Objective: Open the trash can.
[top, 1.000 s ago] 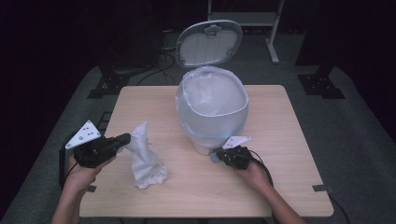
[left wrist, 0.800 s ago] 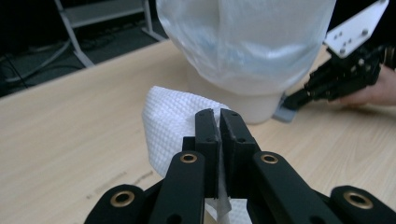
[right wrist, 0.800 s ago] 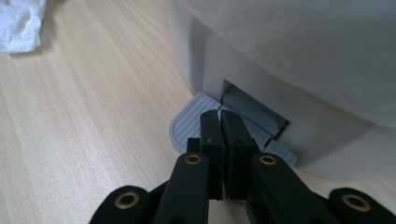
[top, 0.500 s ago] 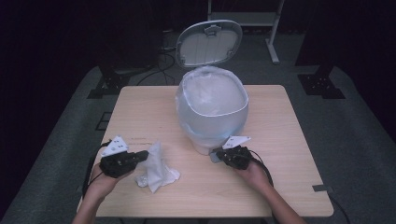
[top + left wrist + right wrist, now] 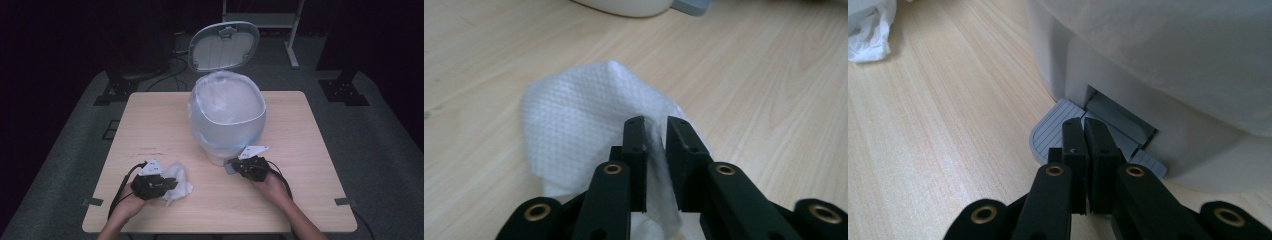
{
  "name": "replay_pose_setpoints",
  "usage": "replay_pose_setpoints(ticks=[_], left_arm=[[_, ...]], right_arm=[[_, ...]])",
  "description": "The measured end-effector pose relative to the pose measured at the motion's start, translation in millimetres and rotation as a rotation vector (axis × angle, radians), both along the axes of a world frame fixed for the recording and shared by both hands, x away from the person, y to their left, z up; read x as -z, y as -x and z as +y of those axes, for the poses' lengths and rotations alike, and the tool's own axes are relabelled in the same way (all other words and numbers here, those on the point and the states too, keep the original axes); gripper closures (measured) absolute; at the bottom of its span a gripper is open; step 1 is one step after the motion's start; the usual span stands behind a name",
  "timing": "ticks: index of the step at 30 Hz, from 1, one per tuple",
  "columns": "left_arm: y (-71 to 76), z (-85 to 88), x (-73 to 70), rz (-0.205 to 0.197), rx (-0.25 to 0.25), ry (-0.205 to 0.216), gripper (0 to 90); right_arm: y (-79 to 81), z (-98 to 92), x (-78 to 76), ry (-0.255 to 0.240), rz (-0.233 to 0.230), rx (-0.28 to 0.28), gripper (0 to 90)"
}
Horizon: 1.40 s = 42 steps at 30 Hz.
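Dropped way down since the earlier frame: left gripper now low at the lower left of the high view, with the crumpled tissue flat on the table instead of dangling in the air. Jaws just been opening a crack, tissue edge sitting between them, pads looking barely off it in the left gripper view, so more released than clamped.

Right gripper parked at lower centre, jaws clenched tight together and pressing down on the grey foot pedal of the white bin, lid flipped up at top centre, liner bag wide open.

Stuff that could go sideways from here:
- ease off the pedal and probably lid slams shut before anything goes in
- tissue left loose on the table, well short of the bin, so needs a regrab
- thin paper could snag on a pad and drag along when pulling away
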<state>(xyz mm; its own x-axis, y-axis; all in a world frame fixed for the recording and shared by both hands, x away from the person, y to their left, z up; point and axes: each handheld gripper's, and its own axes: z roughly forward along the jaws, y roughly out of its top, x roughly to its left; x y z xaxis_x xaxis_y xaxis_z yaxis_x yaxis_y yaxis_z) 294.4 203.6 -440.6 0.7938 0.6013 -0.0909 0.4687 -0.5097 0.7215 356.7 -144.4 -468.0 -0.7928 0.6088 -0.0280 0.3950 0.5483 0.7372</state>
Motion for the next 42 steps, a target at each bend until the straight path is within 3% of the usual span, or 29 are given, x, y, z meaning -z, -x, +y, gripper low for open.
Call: replay_pose_setpoints(ticks=[4, 15, 18, 21, 26, 30, 34, 42], left_arm=[[-3.1, -1.9, 3.1, 0.050, 0.027, 0.017, 67.2], [1.3, -13.4, 9.9, 0.088, 0.127, -0.021, 42.8], [2.4, -14.7, 11.4, 0.076, 0.148, -0.078, 40.3], [3.7, -17.0, 13.4, 0.064, 0.153, -0.118, 44.5], [3.2, -17.0, 12.5, 0.015, 0.129, -0.159, 70.7], [3.6, -17.6, 11.8, -0.025, 0.120, -0.201, 85.4], [3.1, -14.3, 6.3, -0.048, 0.092, -0.175, 87.5], [-0.1, 4.4, -24.1, -0.078, 0.026, -0.062, 87.7]], right_arm=[[0.0, 0.1, 0.0, 0.001, 0.000, 0.000, 87.7], [-0.1, 0.2, -0.1, 0.000, 0.001, 0.000, 87.7], [0.0, 0.4, 0.0, 0.000, -0.001, 0.001, 87.7], [0.0, 0.1, 0.2, 0.000, -0.003, 0.000, 87.7], [0.1, 0.0, 0.1, -0.001, -0.001, 0.001, 87.7], [0.2, 0.0, 0.2, -0.004, 0.001, 0.002, 87.7], [0.1, -0.2, 0.2, -0.004, 0.001, 0.002, 87.6], [-0.2, -0.6, 0.3, -0.005, 0.004, 0.003, 87.5]])
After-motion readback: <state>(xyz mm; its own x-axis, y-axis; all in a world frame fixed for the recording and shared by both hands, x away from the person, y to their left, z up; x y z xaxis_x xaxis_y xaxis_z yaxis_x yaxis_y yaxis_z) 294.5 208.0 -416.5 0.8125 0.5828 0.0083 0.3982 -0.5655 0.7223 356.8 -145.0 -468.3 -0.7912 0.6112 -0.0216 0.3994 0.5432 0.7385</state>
